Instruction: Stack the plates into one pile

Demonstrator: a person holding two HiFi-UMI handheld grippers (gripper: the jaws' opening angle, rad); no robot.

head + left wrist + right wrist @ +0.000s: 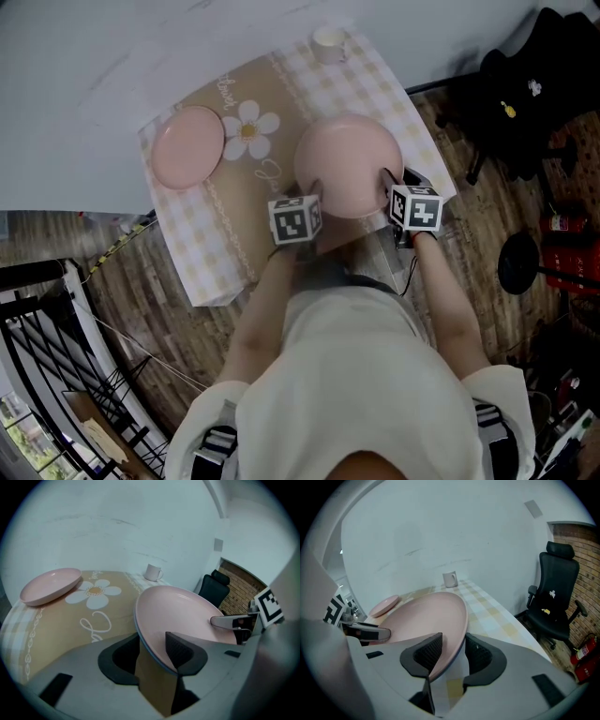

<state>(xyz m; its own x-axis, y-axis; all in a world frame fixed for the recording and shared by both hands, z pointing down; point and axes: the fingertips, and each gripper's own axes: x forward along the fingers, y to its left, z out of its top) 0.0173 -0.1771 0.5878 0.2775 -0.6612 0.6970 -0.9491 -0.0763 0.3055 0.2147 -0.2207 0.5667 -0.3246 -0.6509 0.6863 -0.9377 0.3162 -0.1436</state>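
A white wall (440, 531) backs a small table under a cloth (202, 253). The cloth is pale check at the edges and tan in the middle, printed with one white daisy (250, 129) and looping script. The floor (487, 234) is dark wood planking, and we see brick beyond one black chair (525, 103).

We count two plates, both round, shallow, smooth and matte pink. The plate (347, 164) at the near right of the cloth shows a thin bluish line under its rim and sits tilted, its near edge raised off the cloth. The left gripper (152, 651) takes its rim on the left side. The ribbed dark pads are drawn in narrow, one over the inner face and one beneath. The right gripper (454, 651) takes the opposite side of the rim the same way, pads close on either face. The second plate (187, 147) lies flat at the far left of the cloth, well apart from the first.

One white mug (328, 42) stands at the far edge, too small for us to read any detail. From the head view the marker cubes cover the jaws, our torso hides the near table edge, and the held plate covers part of the script. A red extinguisher (561, 225) is half cut off by clutter at the right.
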